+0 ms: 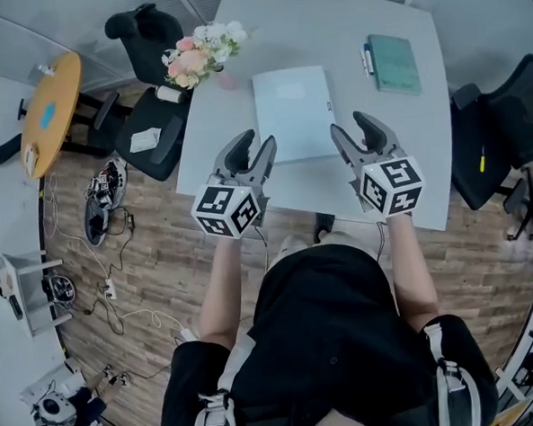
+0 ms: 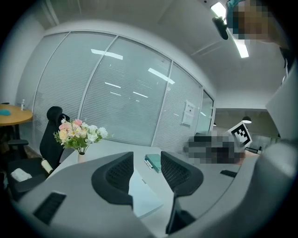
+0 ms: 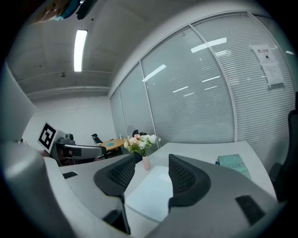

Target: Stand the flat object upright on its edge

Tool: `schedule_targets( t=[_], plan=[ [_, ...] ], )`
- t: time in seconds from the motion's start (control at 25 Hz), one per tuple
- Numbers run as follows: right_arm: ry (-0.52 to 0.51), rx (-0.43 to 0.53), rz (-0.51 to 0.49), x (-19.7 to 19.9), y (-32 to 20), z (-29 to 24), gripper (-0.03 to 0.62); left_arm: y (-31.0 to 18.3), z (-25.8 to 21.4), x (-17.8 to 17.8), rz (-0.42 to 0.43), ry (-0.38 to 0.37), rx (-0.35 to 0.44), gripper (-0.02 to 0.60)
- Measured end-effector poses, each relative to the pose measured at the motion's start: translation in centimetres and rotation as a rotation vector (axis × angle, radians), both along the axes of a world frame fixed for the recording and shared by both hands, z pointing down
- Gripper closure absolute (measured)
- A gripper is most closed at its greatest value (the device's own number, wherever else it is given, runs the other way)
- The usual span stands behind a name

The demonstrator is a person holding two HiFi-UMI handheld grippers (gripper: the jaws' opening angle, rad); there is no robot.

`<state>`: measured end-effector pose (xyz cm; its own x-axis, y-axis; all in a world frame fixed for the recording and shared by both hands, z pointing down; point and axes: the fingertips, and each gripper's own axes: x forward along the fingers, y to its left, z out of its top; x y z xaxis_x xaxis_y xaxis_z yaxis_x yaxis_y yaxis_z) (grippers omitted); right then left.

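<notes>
A pale blue flat book (image 1: pixel 294 111) lies flat on the white table (image 1: pixel 246 173), near the middle of it. My left gripper (image 1: pixel 253 147) hovers at the book's near left corner with its jaws apart and nothing between them. At the book's near right corner my right gripper (image 1: pixel 351 127) is likewise open and empty. In the left gripper view the book (image 2: pixel 144 195) shows low between the jaws of the left gripper (image 2: pixel 146 157). In the right gripper view the book (image 3: pixel 151 193) lies ahead, just below the right gripper (image 3: pixel 152 161).
A vase of flowers (image 1: pixel 201 51) stands at the table's far left corner. A green notebook (image 1: pixel 393 62) with a pen lies at the far right. Black office chairs (image 1: pixel 151 98) (image 1: pixel 496 139) flank the table. A round wooden table (image 1: pixel 48 108) and floor cables are at the left.
</notes>
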<state>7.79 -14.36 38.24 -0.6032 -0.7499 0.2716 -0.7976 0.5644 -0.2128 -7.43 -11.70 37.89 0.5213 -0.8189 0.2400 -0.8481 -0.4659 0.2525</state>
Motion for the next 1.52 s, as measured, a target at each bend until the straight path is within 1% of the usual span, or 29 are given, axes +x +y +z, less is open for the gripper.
schedule_targets(
  t=[0.16, 0.28, 0.4, 0.6, 0.8, 1.0, 1.24, 1.52],
  plan=[
    [-0.013, -0.045, -0.026, 1.4, -2.5, 2.3, 0.367, -2.0, 1.4, 1.0, -0.042, -0.008, -0.030, 0.407],
    [-0.016, -0.086, -0.038, 1.7, -4.1, 4.2, 0.365, -3.0, 2.9, 1.0, -0.071, -0.013, -0.068, 0.402],
    [-0.017, -0.126, -0.046, 1.6, -5.6, 5.8, 0.364, -3.9, 4.5, 0.8, -0.077, -0.022, -0.112, 0.399],
    [-0.005, -0.185, -0.043, 0.9, -7.7, 8.6, 0.362, -6.3, 6.9, -0.4, -0.084, -0.019, -0.163, 0.399],
    [0.019, -0.206, -0.036, 0.0, -9.3, 11.2, 0.362, -8.7, 9.8, -1.6, -0.083, -0.011, -0.210, 0.388],
    [0.049, -0.243, -0.010, -0.9, -11.1, 13.4, 0.359, -11.1, 12.9, -3.3, -0.076, 0.013, -0.277, 0.377],
    [0.104, -0.291, 0.013, -2.1, -14.6, 16.7, 0.358, -15.3, 16.9, -5.4, -0.054, 0.010, -0.338, 0.370],
    [0.145, -0.377, 0.036, -2.9, -17.8, 21.8, 0.352, -18.3, 22.2, -6.4, 0.003, 0.001, -0.424, 0.367]
  ],
)
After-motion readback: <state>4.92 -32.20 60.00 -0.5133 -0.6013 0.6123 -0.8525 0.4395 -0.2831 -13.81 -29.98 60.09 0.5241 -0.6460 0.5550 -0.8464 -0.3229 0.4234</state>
